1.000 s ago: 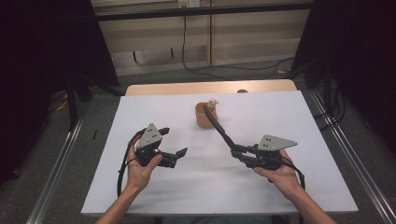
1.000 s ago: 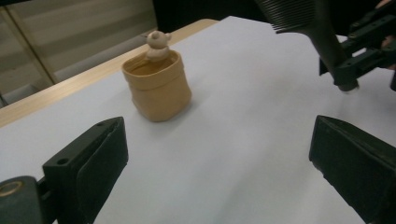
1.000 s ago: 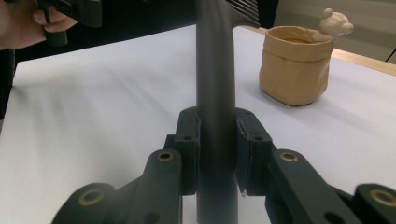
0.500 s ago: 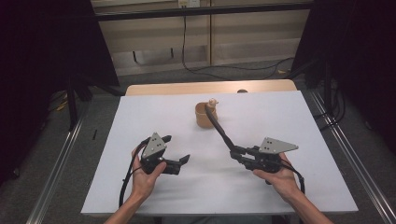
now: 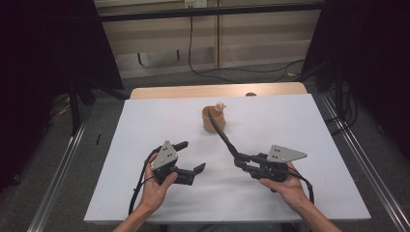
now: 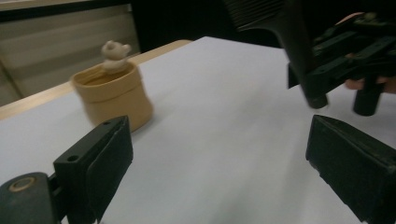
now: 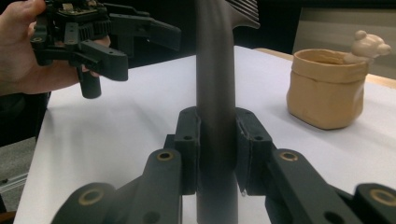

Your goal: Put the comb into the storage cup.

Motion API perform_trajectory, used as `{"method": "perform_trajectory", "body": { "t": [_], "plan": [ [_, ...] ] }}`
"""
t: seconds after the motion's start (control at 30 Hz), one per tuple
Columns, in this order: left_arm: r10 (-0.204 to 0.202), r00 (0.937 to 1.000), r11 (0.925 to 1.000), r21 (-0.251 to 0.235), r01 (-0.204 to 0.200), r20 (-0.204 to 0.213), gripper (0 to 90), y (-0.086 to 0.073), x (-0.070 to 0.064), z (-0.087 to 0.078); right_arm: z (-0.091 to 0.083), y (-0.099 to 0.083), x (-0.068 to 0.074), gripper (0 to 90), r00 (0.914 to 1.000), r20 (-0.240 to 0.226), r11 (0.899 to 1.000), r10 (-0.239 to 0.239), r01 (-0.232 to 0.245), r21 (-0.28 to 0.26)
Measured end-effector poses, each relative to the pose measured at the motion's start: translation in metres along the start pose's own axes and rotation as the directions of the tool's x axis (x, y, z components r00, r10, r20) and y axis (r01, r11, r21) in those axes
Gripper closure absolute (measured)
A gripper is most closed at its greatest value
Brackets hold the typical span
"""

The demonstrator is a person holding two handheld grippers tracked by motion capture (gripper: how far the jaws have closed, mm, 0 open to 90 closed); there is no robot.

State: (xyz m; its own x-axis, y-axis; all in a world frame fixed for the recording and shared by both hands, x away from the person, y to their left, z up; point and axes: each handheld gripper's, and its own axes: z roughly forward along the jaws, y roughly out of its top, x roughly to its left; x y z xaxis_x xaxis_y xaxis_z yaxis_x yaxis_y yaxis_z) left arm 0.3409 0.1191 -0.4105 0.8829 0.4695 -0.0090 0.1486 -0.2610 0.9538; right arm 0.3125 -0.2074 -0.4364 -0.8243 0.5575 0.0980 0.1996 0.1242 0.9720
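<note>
A tan cup [image 5: 213, 122] with a small bear figure on its rim stands at the middle back of the white tabletop [image 5: 145, 121]. A long black comb [image 5: 222, 134] slants from the cup's near side toward my right gripper [image 5: 240, 163], which is shut on its handle. The right gripper view has the comb handle [image 7: 215, 70] pinched upright at my right gripper [image 7: 215, 149], with the cup [image 7: 327, 88] to its right. My left gripper [image 5: 192, 155] is open and holds nothing, front left of the comb. In the left gripper view the cup [image 6: 114, 95] lies beyond my open left gripper [image 6: 224, 172].
A wooden table edge [image 5: 217, 90] runs behind the white top. Metal rails [image 5: 58, 169] flank the table on both sides, and cables [image 5: 227, 72] lie on the floor behind. In the right gripper view the left gripper [image 7: 140, 46] hangs at upper left.
My left gripper has come nearer the front edge and a little to the right, staying open. The right gripper and comb have barely moved.
</note>
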Motion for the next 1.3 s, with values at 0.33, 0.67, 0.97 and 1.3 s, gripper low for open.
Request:
{"method": "perform_trajectory", "body": {
  "t": [0.33, 0.67, 0.97, 1.3],
  "plan": [
    [-0.030, 0.9877, 0.9996, 0.006, 0.029, 0.153, 8.4, 0.015, -0.014, 0.011, 0.001, 0.000, 0.003, 72.8, 0.9991, -0.042, 0.999, -0.010, 0.008, -0.033],
    [-0.026, 0.9759, 0.9986, -0.039, 0.035, 0.217, 4.8, 0.025, -0.022, 0.022, 0.000, 0.002, 0.004, 72.7, 0.9980, -0.060, 0.999, -0.018, 0.015, -0.047],
    [-0.003, 0.9678, 0.9988, -0.046, 0.015, 0.252, 6.5, 0.034, -0.027, 0.036, 0.000, 0.003, 0.004, 72.7, 0.9972, -0.071, 0.998, -0.023, 0.020, -0.056],
    [-0.048, 0.9632, 0.9971, -0.044, 0.062, 0.264, 23.0, 0.041, -0.024, 0.052, -0.002, 0.005, 0.005, 72.7, 0.9968, -0.074, 0.998, -0.031, 0.026, -0.062]
  ]
}}
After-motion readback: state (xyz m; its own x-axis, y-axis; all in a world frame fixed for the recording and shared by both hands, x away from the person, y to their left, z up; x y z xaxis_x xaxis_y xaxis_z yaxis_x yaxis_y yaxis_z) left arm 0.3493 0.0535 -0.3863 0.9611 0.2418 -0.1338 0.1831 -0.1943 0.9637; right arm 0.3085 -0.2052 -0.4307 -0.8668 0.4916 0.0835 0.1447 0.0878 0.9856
